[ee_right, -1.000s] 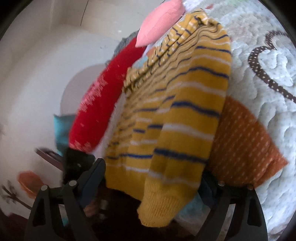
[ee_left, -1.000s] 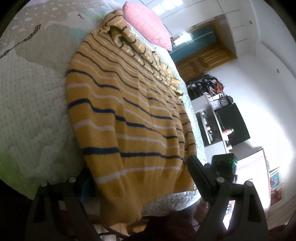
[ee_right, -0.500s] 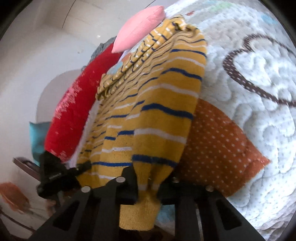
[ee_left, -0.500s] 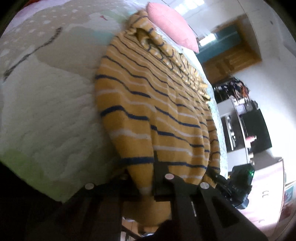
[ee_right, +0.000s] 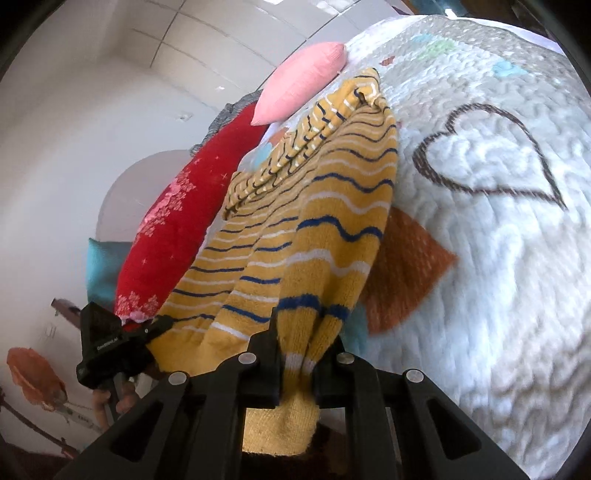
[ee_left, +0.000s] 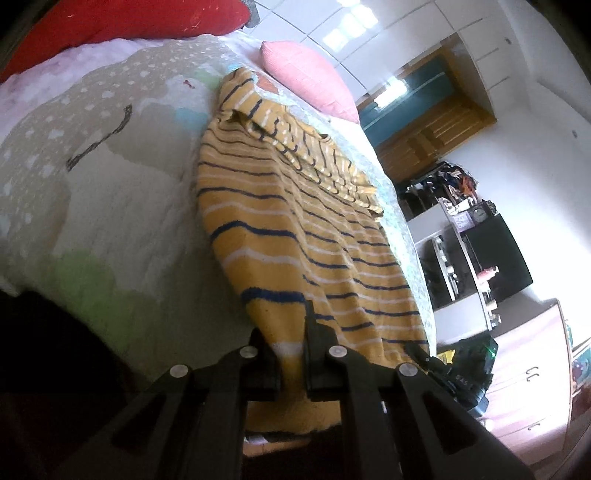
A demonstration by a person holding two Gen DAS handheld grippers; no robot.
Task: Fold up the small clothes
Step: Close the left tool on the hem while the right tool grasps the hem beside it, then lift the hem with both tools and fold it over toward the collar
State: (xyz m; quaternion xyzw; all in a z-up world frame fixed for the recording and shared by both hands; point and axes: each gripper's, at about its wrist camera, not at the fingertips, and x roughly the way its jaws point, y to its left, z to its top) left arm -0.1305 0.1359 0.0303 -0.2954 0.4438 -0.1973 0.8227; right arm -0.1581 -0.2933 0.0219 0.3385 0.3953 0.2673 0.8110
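A pink pillow is lying at the upper centre of the left wrist view, with a red cushion filling the upper left corner and dark shelving standing at the right edge. The quilted bedspread is showing a heart outline and an orange patch in the right wrist view. Nothing is blocking the yellow striped sweater, which is lying down the middle of the bed, its hem drooping over the near edge.

The left gripper is clamping the hem, jaws pressed tight on the knit. The right gripper is closing its jaws on the other hem corner, the fabric bunching between its pads. The left gripper is also showing at the lower left of the right wrist view.
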